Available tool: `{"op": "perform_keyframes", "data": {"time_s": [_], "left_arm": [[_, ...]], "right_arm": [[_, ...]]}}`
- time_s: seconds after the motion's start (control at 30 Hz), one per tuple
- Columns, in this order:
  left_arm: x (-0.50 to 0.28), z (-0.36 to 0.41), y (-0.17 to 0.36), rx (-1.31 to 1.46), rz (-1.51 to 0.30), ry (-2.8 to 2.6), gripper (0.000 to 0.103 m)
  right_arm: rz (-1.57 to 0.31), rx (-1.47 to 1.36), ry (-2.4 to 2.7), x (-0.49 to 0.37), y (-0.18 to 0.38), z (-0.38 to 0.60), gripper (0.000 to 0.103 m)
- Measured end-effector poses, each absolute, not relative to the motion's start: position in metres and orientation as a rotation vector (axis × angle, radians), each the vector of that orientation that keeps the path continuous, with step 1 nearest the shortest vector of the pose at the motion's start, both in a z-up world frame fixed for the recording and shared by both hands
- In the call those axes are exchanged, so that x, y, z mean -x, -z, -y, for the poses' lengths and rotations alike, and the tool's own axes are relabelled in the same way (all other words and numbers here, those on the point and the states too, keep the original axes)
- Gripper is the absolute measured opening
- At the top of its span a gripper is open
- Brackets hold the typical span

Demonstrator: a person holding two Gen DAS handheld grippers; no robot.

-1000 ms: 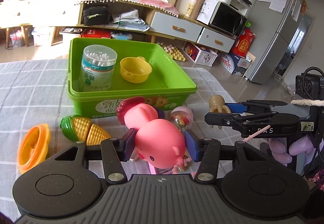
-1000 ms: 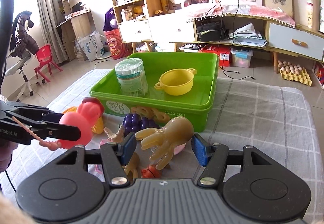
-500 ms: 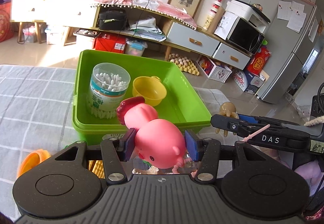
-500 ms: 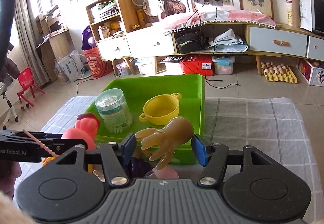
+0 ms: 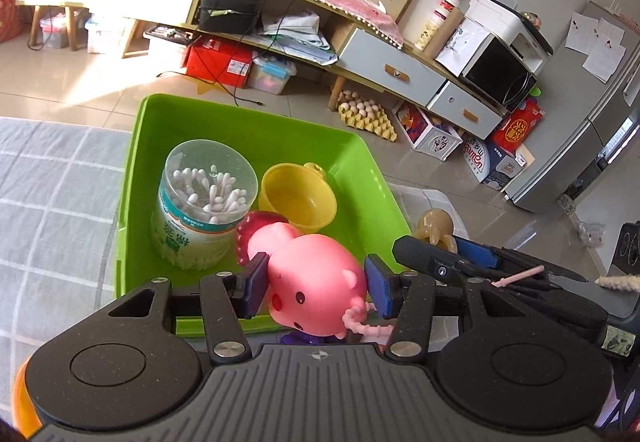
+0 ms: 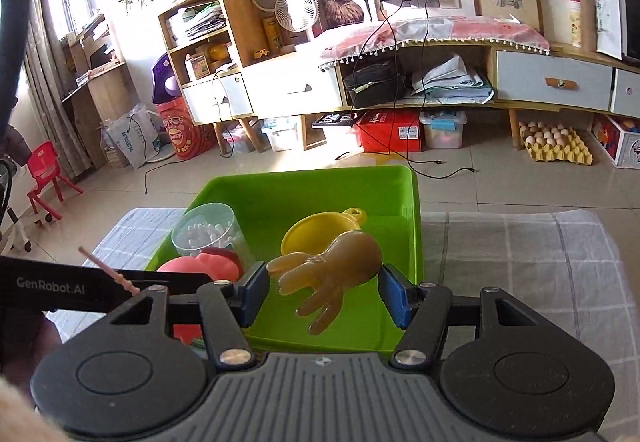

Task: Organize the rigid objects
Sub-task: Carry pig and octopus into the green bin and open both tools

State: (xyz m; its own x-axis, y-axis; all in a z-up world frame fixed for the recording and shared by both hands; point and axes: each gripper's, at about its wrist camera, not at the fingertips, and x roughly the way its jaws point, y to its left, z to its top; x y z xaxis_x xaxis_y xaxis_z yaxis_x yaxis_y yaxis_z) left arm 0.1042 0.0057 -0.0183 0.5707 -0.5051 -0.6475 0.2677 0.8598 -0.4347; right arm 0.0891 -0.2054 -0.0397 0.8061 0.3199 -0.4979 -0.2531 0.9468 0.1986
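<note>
My left gripper (image 5: 316, 286) pinches the light, squashy pink rubber pig toy (image 5: 316, 282) mid-body; my right gripper (image 6: 322, 292) grips the slippery tan rubber octopus toy (image 6: 332, 266) by its head.

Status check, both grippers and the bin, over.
Left gripper shut on pink pig toy. Right gripper shut on tan octopus toy. Both over green bin; cotton swab jar, yellow pot inside.

- Green bin (image 6: 414, 218): far half and right side of floor bare, open from above.
- Swab jar (image 6: 210, 232) fills near-left corner; yellow pot (image 6: 316, 238) mid-floor beside it.
- Grey checked cloth (image 6: 520, 262), right of frame, unobstructed.
</note>
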Motion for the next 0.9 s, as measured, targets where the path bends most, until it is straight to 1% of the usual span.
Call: {"op": "perform_keyframes", "data": {"time_s": [0.13,0.3,0.53,0.9], "left_arm": [[-0.12,-0.005,0.028,0.341,-0.892,0.452,0.052],[-0.129,-0.001,0.04,0.355,-0.899,0.457,0.052],[-0.143,0.013,0.054,0.295,-0.908,0.491,0.052],[-0.145,0.027,0.06,0.217,-0.842,0.542,0.053]], "right_arm": [[-0.571,-0.098,-0.315,-0.098,0.045,0.203,0.034],[-0.581,-0.049,-0.312,-0.101,0.052,0.202,0.034],[-0.591,0.023,-0.32,-0.107,0.063,0.196,0.034],[-0.582,0.049,-0.32,-0.112,0.069,0.198,0.034]]}}
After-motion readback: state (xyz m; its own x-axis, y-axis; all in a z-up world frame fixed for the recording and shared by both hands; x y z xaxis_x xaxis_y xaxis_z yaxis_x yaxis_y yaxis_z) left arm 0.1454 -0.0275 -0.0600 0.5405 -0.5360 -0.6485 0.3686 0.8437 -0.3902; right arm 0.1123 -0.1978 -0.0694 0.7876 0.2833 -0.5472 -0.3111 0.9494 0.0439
